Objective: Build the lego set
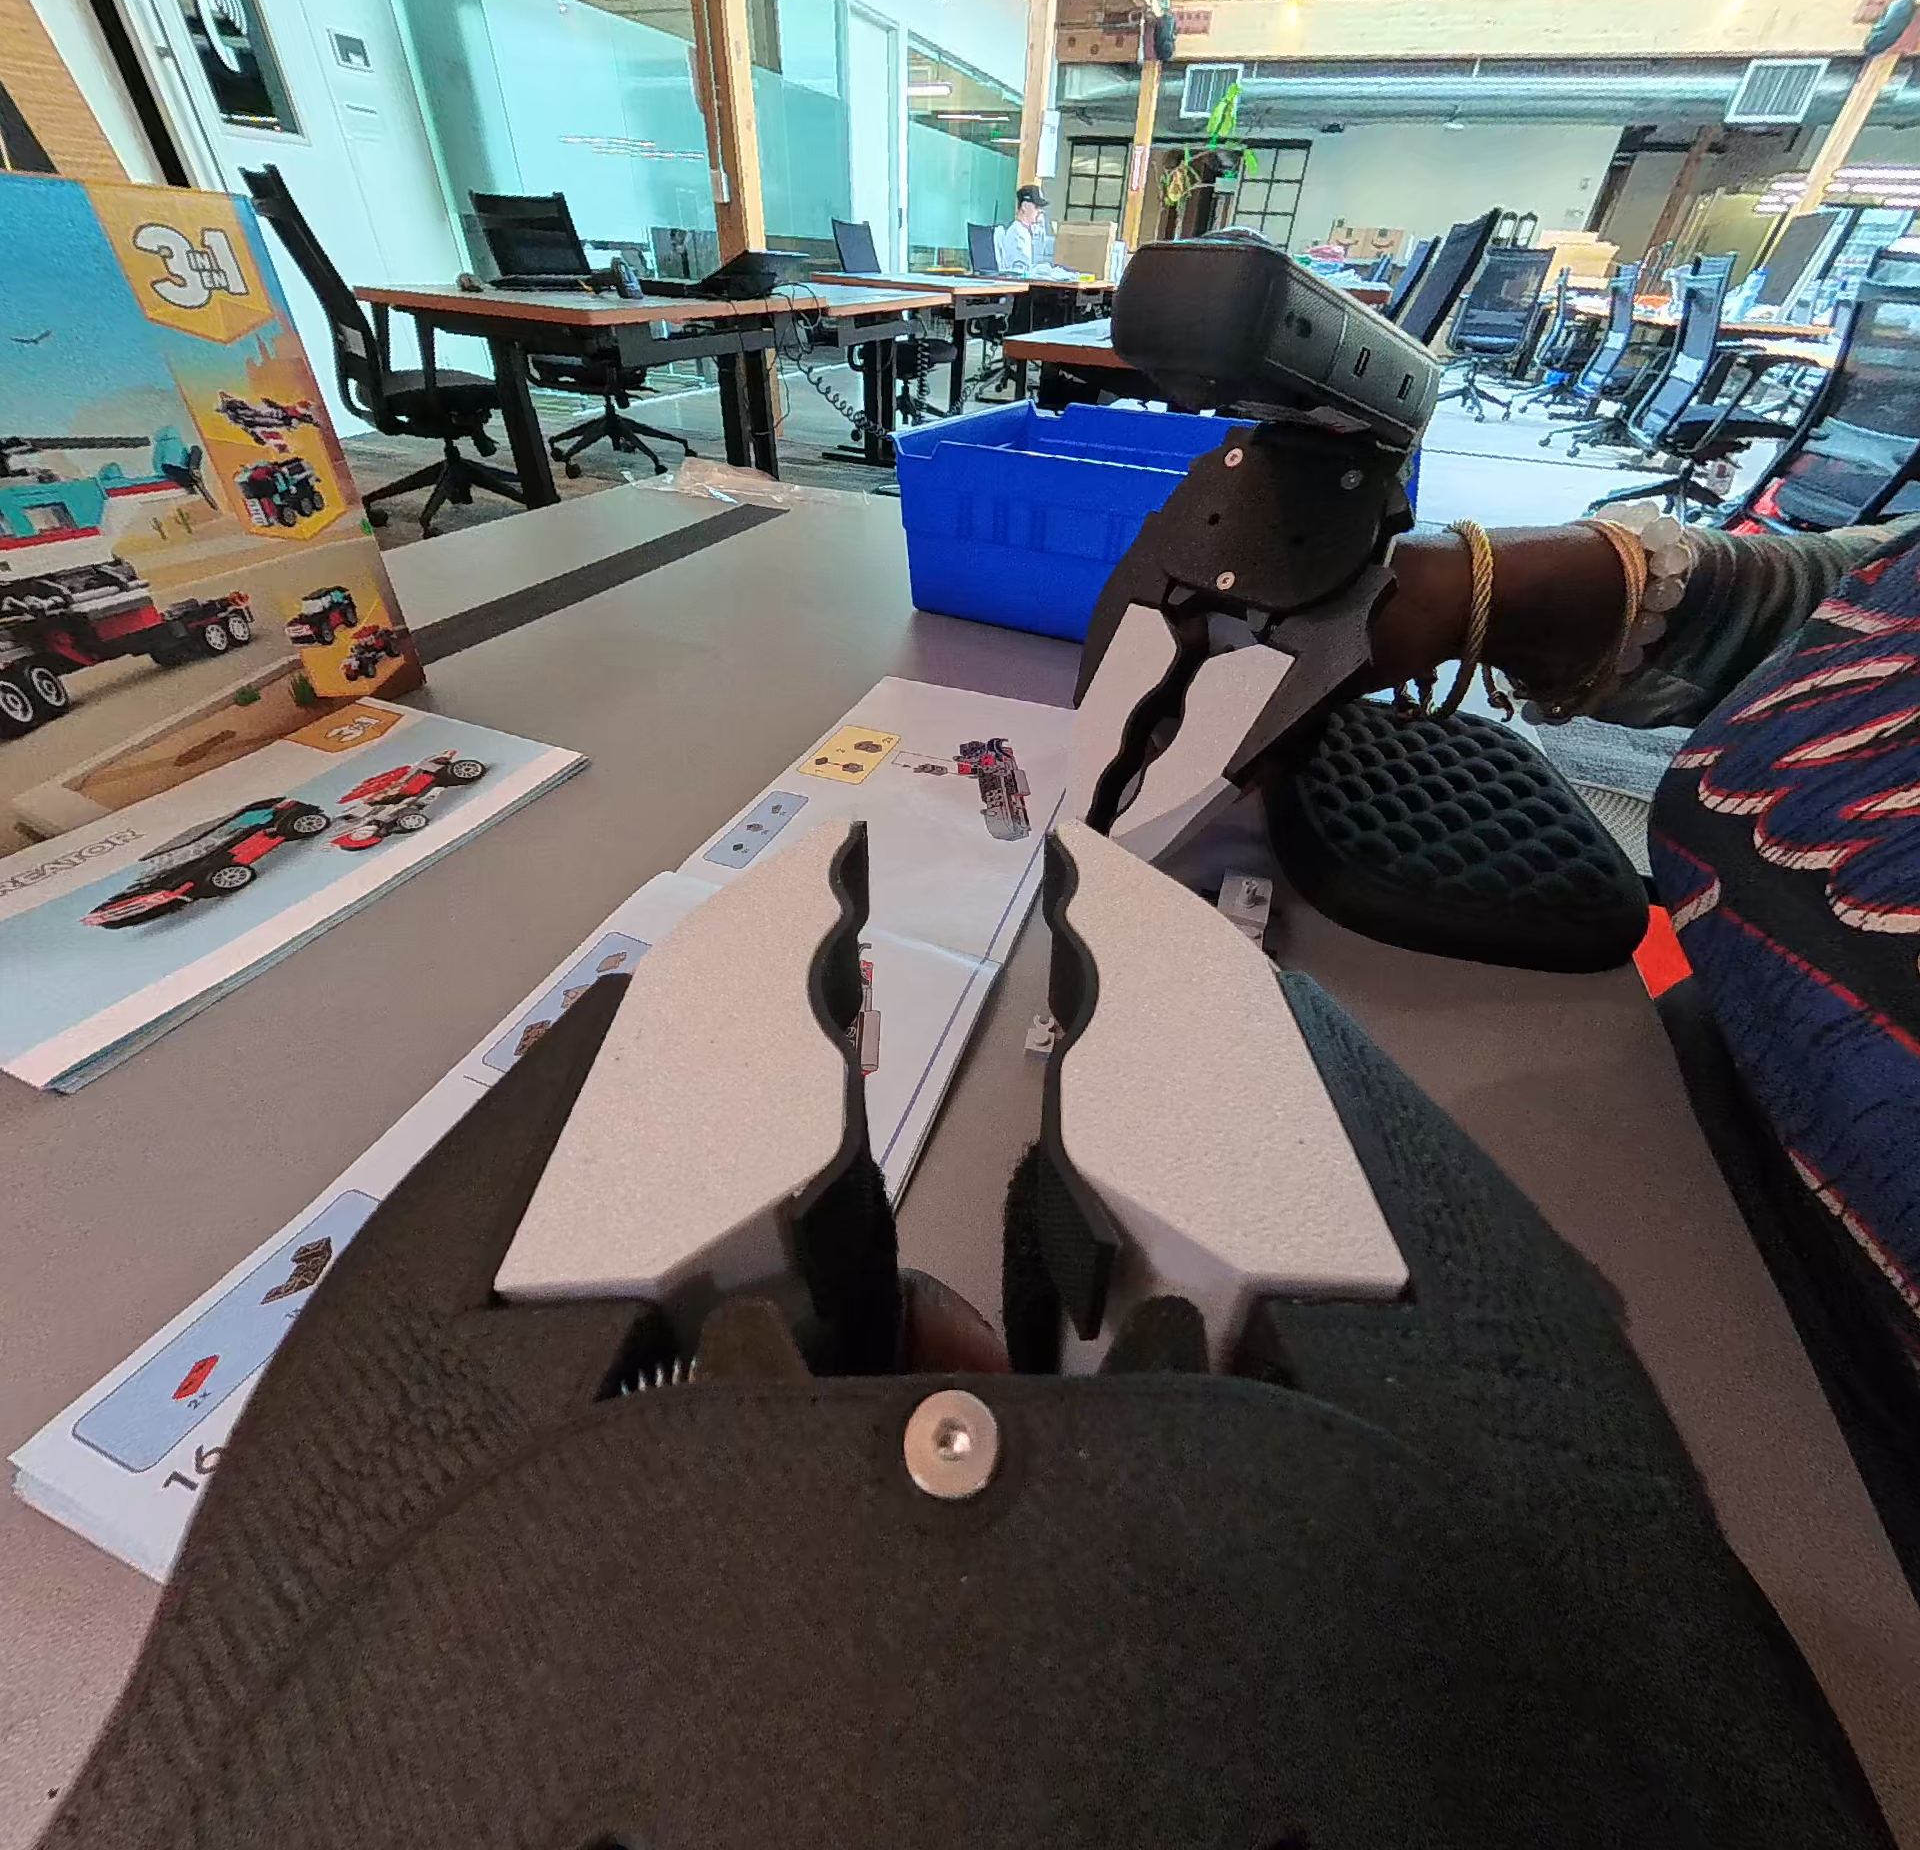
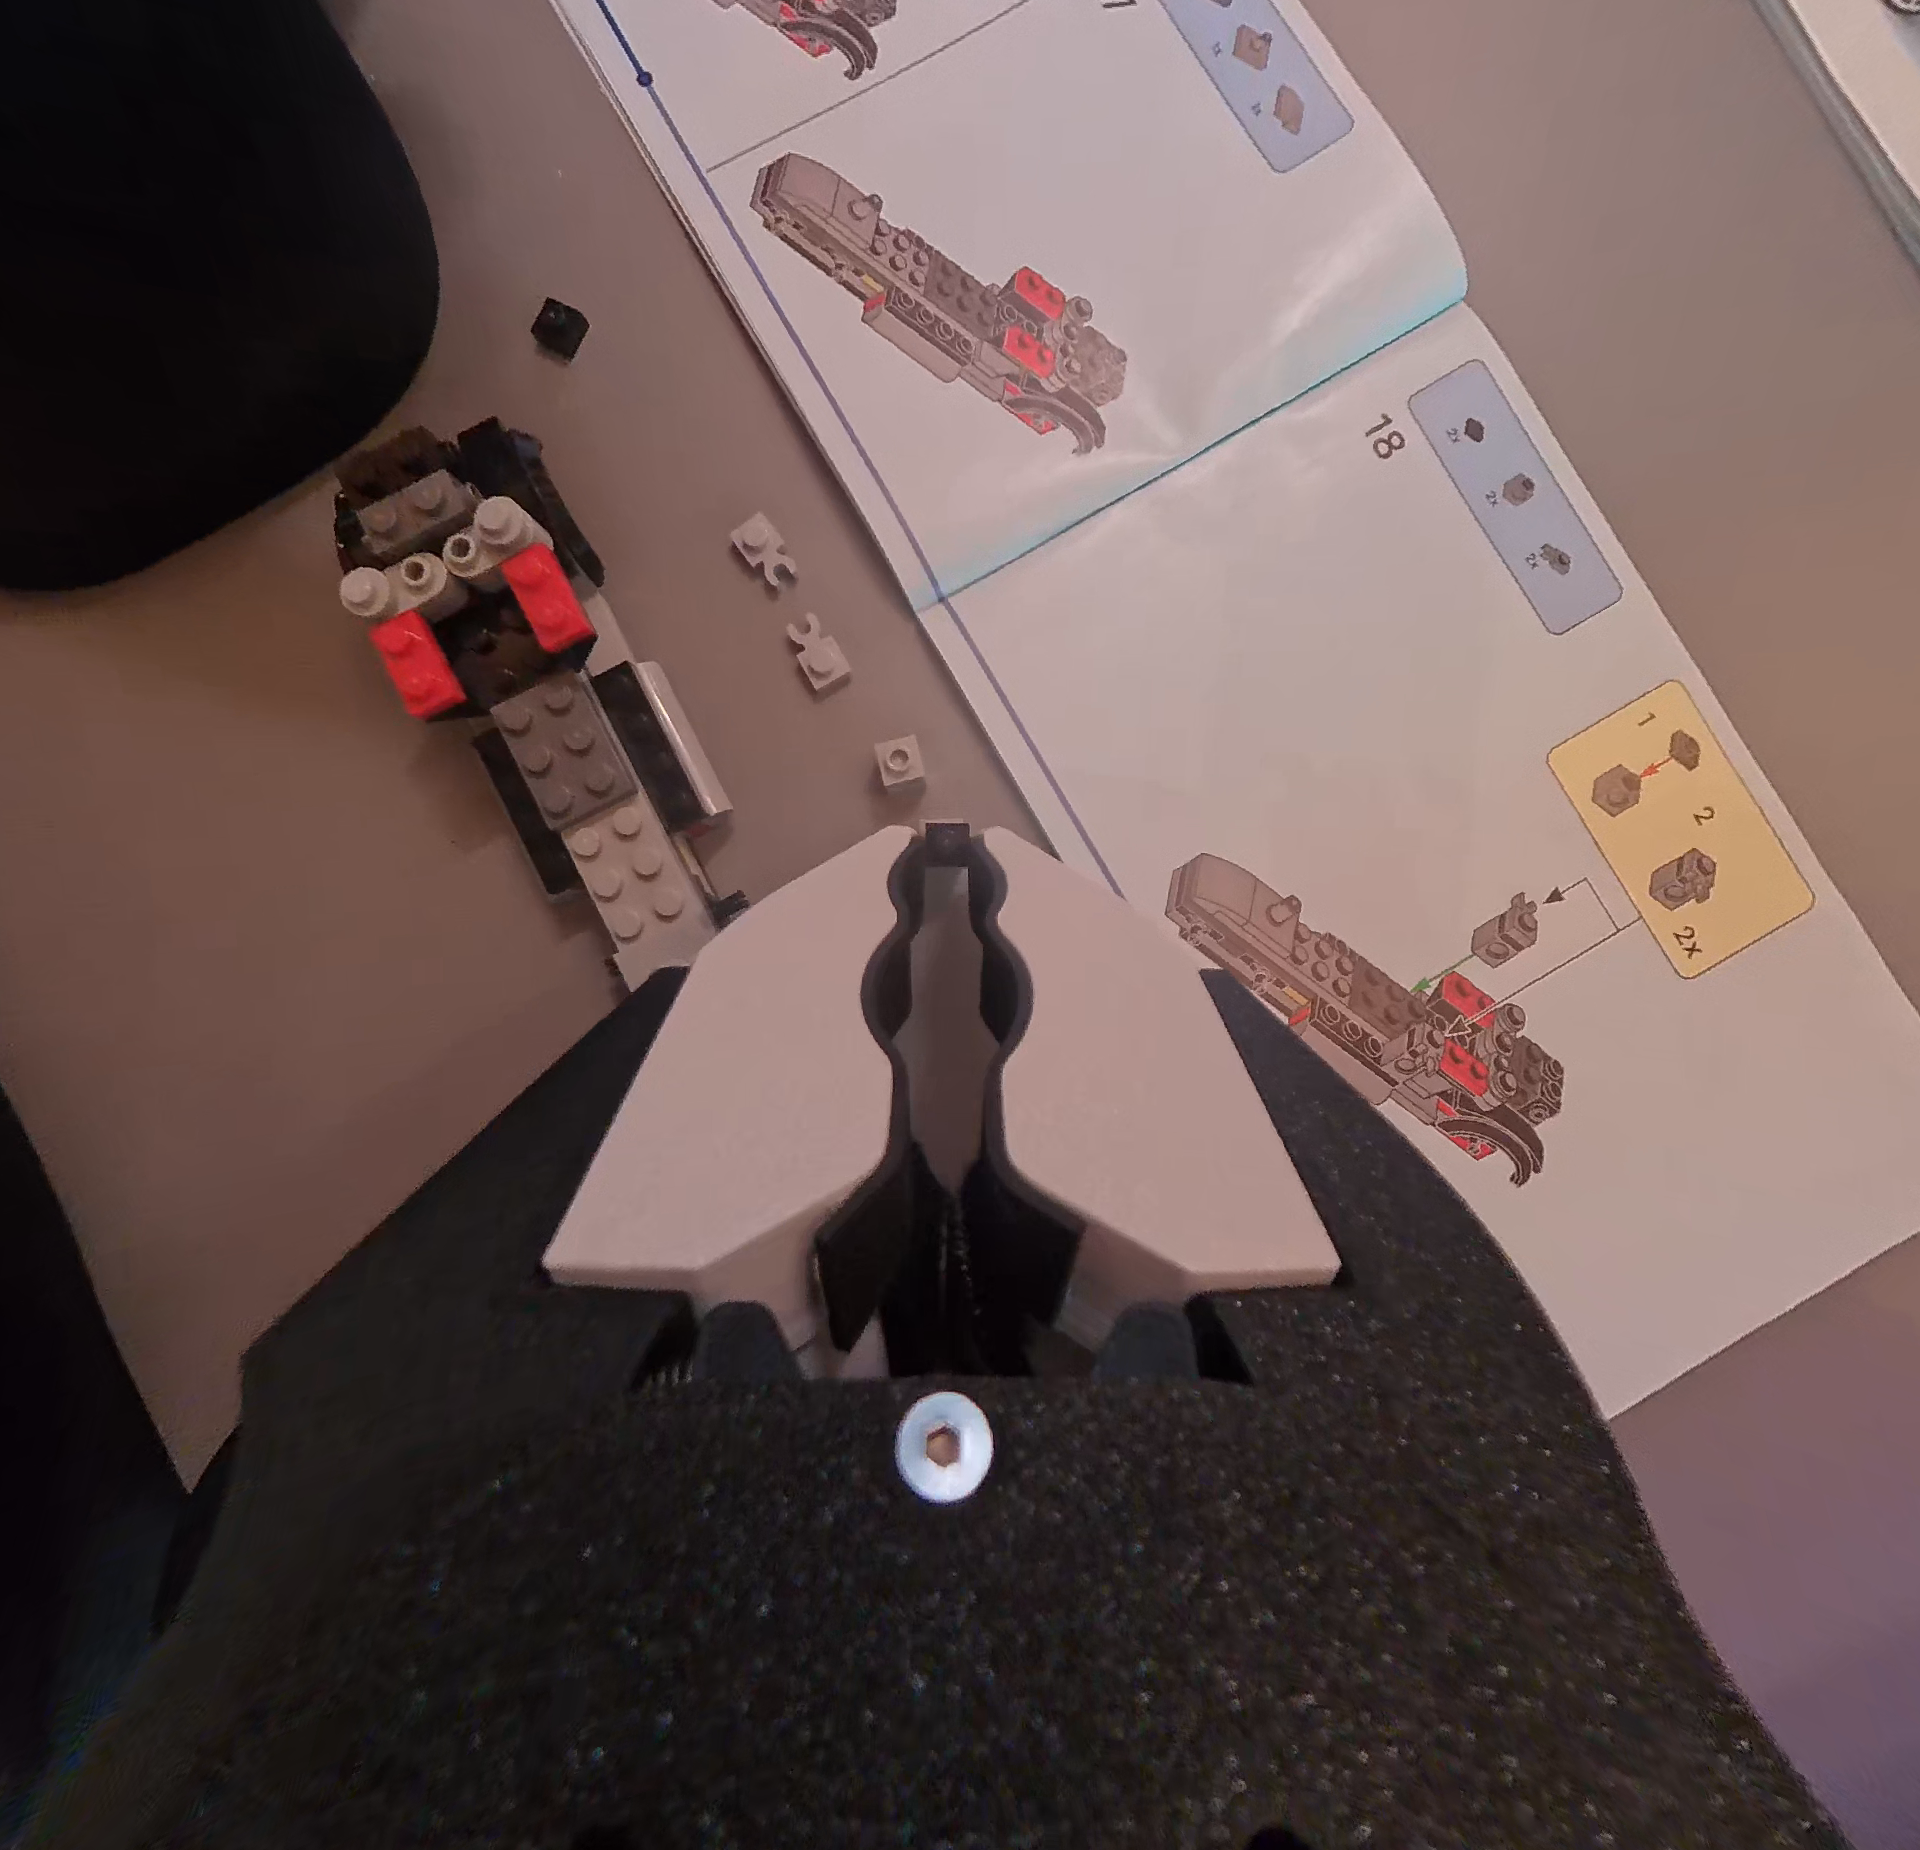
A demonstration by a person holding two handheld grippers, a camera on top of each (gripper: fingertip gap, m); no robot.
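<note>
Your right hand-held gripper (image 2: 948,850) points down at the desk (image 2: 208,969), its fingers drawn together on a small black piece (image 2: 948,842) pinched right at the tips. Just ahead of those tips lies a small grey cube (image 2: 896,763), and beyond it, in a loose line running away from you, two grey clip pieces (image 2: 821,657) (image 2: 762,545). That cube looks like the mate for what you hold, judging by the open instruction booklet (image 2: 1299,657) to the right of the fingers.

The half-built truck (image 2: 520,678) lies ahead and to the left of the right hand-held gripper, its long axis running away from you and slightly leftward, the red bricks at the far end. A spare black piece (image 2: 561,325) sits past it, near the dark cushion (image 2: 187,242).

Your left hand-held gripper (image 1: 956,927) hovers with its fingers apart and nothing between them, aimed over the booklet. The right one is plainly nearer the cube, so the coming press is its job; the left could steady the cube, since it is small and may well skid.
</note>
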